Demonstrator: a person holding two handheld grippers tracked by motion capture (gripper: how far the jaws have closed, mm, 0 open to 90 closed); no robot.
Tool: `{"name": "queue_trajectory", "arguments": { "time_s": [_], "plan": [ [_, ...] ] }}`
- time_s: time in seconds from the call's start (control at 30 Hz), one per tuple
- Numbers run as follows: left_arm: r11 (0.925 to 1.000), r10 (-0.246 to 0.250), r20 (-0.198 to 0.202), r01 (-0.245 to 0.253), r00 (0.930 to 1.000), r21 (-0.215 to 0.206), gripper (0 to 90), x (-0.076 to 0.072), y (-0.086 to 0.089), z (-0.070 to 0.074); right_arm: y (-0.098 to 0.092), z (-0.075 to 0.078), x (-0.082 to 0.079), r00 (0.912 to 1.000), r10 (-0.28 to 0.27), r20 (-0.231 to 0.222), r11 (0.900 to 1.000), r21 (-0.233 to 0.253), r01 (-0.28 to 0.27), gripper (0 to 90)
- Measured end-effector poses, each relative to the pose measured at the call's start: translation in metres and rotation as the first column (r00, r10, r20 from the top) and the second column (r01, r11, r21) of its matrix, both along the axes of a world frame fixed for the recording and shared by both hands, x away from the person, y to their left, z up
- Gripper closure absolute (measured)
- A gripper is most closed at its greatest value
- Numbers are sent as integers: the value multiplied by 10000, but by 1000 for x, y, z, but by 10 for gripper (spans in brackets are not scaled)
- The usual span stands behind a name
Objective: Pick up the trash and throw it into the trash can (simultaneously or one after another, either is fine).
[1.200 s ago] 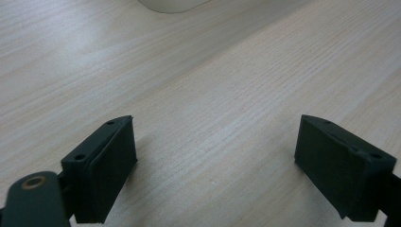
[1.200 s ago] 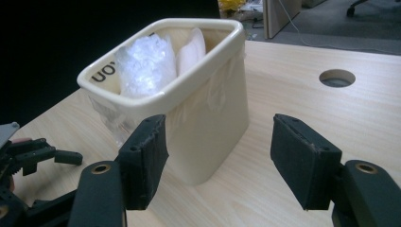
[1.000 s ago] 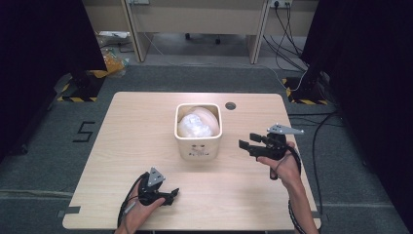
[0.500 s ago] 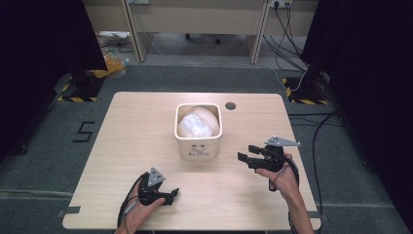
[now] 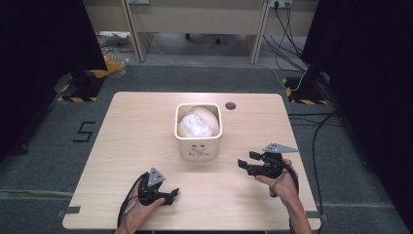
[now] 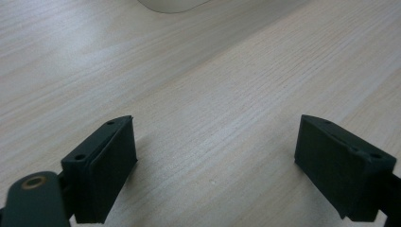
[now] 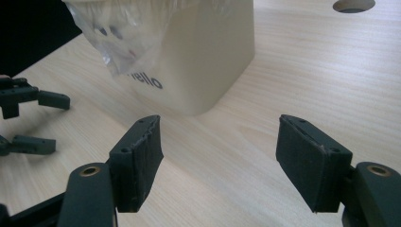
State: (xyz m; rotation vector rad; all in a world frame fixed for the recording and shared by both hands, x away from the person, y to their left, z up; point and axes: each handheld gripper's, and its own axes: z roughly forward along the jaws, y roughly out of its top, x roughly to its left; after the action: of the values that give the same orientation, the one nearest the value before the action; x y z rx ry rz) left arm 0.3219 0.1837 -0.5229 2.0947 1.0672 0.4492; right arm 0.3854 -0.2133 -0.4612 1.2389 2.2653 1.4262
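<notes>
I work at a pale wooden table (image 5: 122,141) with rounded corners, standing on grey carpet. A cream square bin (image 5: 198,146) sits directly on it near the middle, lined with a clear plastic bag (image 5: 197,124), the word "hello" printed on its side. Behind the bin, toward its right, a round cable hole (image 5: 230,106) is cut into the tabletop. The wood around the bin lies bare.
</notes>
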Motion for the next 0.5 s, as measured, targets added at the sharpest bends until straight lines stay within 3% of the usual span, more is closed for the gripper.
{"name": "queue_trajectory", "arguments": {
  "time_s": [0.5],
  "plan": [
    [10000, 12, -5, -12, 10000, -7, 126, 0, 0, 0, -4, -22, -11, 9994, -34, -359, 9983, -587, 13, 270]
  ]
}}
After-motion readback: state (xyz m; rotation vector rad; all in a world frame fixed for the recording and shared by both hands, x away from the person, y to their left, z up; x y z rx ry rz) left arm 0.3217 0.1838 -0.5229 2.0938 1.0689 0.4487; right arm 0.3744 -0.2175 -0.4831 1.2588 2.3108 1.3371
